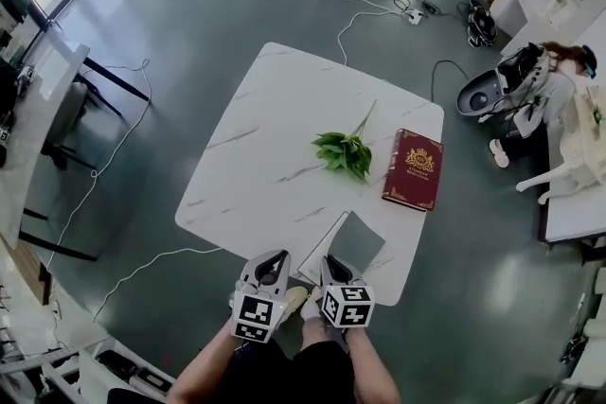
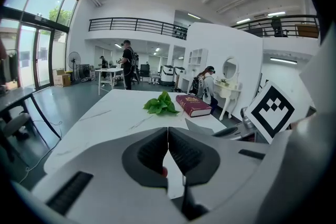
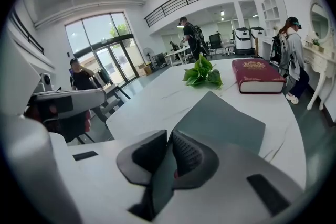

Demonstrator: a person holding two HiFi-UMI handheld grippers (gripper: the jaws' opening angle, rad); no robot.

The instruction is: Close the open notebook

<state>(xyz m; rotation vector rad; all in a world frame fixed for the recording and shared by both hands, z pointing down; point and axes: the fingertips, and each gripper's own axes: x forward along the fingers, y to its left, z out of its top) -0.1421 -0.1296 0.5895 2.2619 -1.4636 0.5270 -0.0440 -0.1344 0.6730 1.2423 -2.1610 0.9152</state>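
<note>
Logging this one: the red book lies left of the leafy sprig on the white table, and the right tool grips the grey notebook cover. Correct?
One slip. The head view shows the red book lying right of the leafy sprig, not left, on the white table. The rest holds: the right gripper view shows the right tool gripping the grey notebook cover.

right gripper [image 3: 169, 138]: I see its jaws clamped on the grey notebook cover [image 3: 223, 119] | cover tilted up off white table [image 3: 155, 101] | leafy sprig [image 3: 202, 75], red book [image 3: 258, 76] beyond
</note>
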